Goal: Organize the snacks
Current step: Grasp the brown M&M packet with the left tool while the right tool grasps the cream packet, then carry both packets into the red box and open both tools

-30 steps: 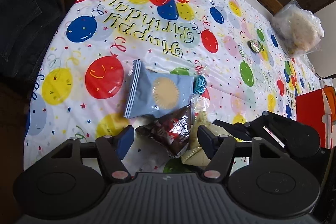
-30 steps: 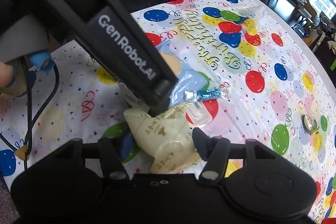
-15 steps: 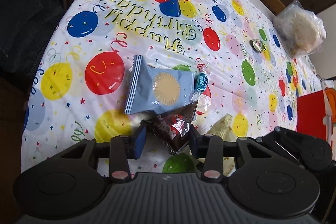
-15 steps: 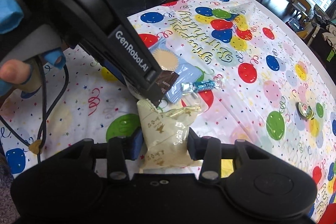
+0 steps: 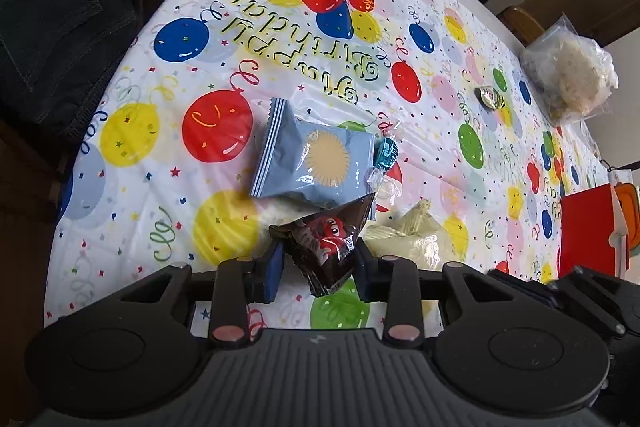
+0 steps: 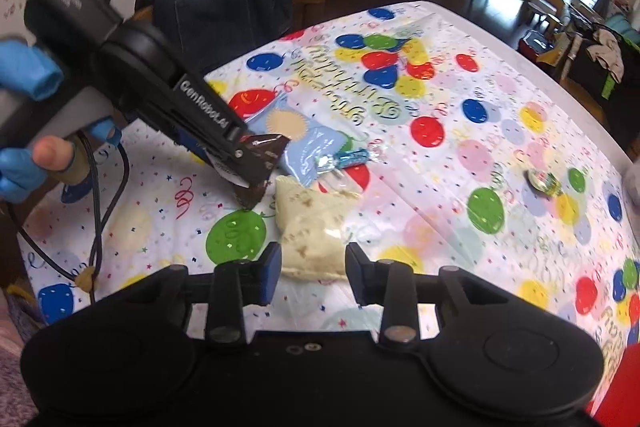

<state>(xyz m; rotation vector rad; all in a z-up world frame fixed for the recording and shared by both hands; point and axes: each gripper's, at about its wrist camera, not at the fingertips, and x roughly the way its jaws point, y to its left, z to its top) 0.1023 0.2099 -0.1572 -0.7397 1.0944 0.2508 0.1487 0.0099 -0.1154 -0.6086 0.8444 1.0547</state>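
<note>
Two grippers – left (image 5: 320, 263) clamps the brown packet (image 5: 326, 241); right (image 6: 313, 267) closing around the cream pouch (image 6: 310, 227) at its 12 o'clock.

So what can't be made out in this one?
- Clear bag, left wrist view: contents pale and lumpy, too blurred to name.
- Small round item, right wrist view: too small to identify.
- Red box, left wrist view: cut off by the right edge.
- Cream packet, right wrist view: print too small to read; whether the closing jaws touch it is unclear.
</note>
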